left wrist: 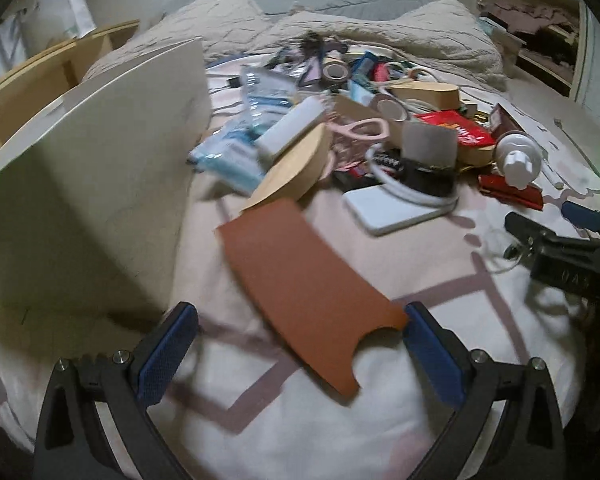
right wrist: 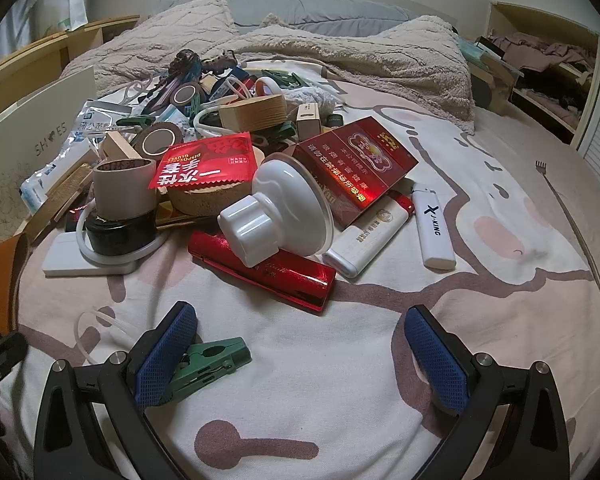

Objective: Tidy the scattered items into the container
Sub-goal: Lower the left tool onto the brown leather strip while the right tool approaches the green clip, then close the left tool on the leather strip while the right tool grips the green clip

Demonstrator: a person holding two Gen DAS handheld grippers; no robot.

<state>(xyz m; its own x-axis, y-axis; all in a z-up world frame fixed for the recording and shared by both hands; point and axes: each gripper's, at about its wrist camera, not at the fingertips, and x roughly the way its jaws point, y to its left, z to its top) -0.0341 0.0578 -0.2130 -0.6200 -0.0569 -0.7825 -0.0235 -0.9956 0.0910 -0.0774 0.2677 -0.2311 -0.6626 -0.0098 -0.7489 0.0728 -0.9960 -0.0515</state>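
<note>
Two hand-held grippers, both spread, neither pinching anything. Left hand-held gripper (left wrist: 296,352) has the brown sleeve (left wrist: 304,300) lying flat on the bed (left wrist: 440,420) between its fingers; long axis runs from upper left to lower right of the frame, notched end touching or just beside the right finger, can't tell which. White box (left wrist: 100,184), the container, stands at left of the frame, near. Right hand-held gripper (right wrist: 296,352) has a green clip (right wrist: 212,360) against its left finger (right wrist: 164,356), long axis pointing right and slightly up. Pile (right wrist: 220,140) sits beyond, upper centre. Left is nearer the box, so sleeve likely goes first.
</note>
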